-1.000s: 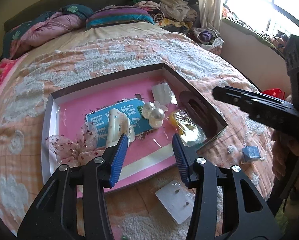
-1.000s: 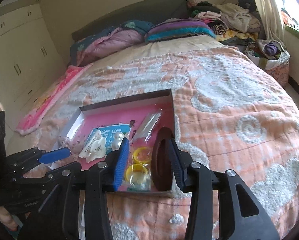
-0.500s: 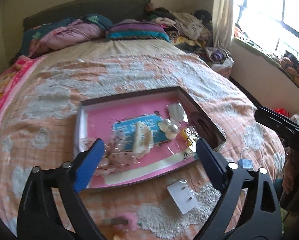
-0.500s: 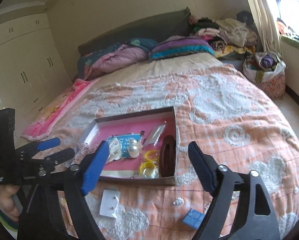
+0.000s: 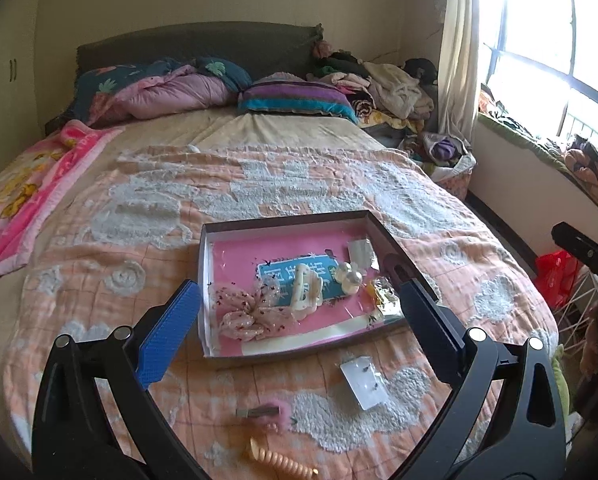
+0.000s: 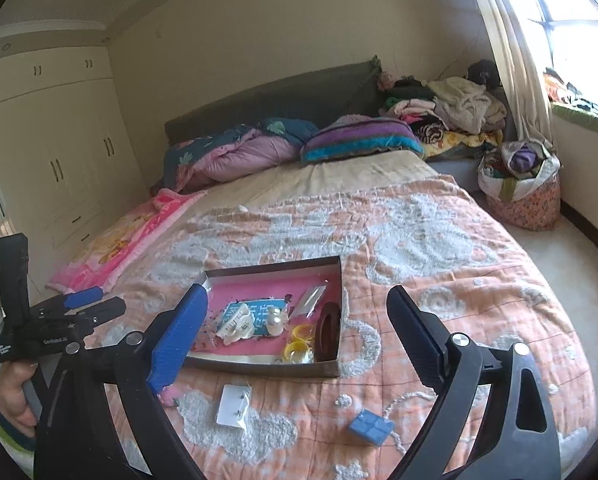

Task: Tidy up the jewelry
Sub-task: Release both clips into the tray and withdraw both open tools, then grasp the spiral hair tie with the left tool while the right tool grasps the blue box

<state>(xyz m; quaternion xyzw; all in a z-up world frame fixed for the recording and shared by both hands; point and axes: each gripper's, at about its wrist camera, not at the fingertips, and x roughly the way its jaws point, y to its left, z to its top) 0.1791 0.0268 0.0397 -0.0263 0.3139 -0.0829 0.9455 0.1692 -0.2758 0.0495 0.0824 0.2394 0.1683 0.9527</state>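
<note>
A shallow box with a pink floor (image 5: pixel 235 258) (image 6: pixel 335 272) lies on the bed. It holds a pink mesh bow (image 5: pixel 247 316), a white hair claw (image 5: pixel 305 290) (image 6: pixel 235 324), pearl pieces (image 5: pixel 349 276) (image 6: pixel 274 318), yellow rings (image 6: pixel 299 340) and a brown oval piece (image 6: pixel 326 332). A white earring card (image 5: pixel 365 380) (image 6: pixel 233 404), a pink fluffy clip (image 5: pixel 265 414), a beige spiral clip (image 5: pixel 275 462) and a small blue box (image 6: pixel 369 426) lie on the blanket outside it. My left gripper (image 5: pixel 299 336) (image 6: pixel 87 304) and right gripper (image 6: pixel 295 344) are open, empty, held back above the box's near edge.
The bed has an orange and white blanket (image 5: pixel 147 208). Pillows and quilts (image 5: pixel 171 88) lie at the headboard, a clothes pile (image 5: pixel 383 80) at the far right. A laundry bag (image 6: pixel 519 184) stands on the floor. A wardrobe (image 6: pixel 51 152) lines the left wall.
Both grippers opened wide and pulled back and up from the box. The right gripper let go of the brown oval piece, which stays at the box's right side.
</note>
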